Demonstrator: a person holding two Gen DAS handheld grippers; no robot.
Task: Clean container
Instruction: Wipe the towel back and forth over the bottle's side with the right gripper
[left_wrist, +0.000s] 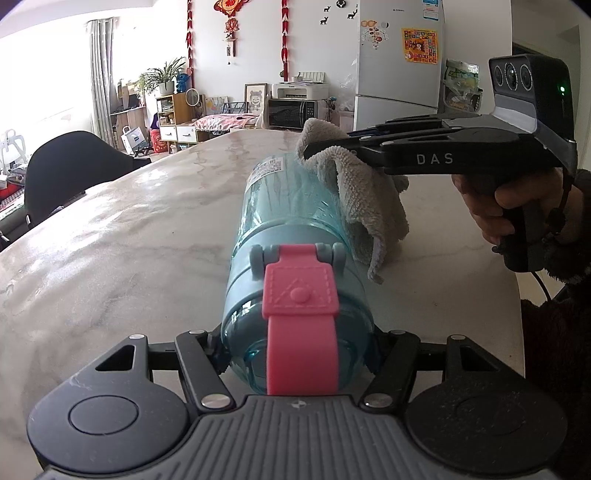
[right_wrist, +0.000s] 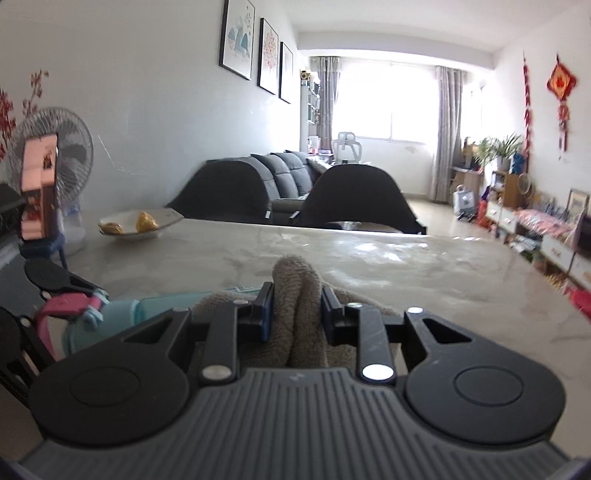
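Jaws of the left gripper (left_wrist: 297, 354) are shown clamped on the lid end of the blue bottle (left_wrist: 291, 221), which is held lying just above the table (left_wrist: 129, 229), base pointing away. Farther along, jaws of the right gripper (right_wrist: 297, 314) are seen pinching a bunched grey cloth (right_wrist: 299, 291), which is draped against the bottle's upper right flank. Slippage is judged the main risk: sideways wiping force could twist the smooth bottle within the left jaws, or the cloth could be dragged free.
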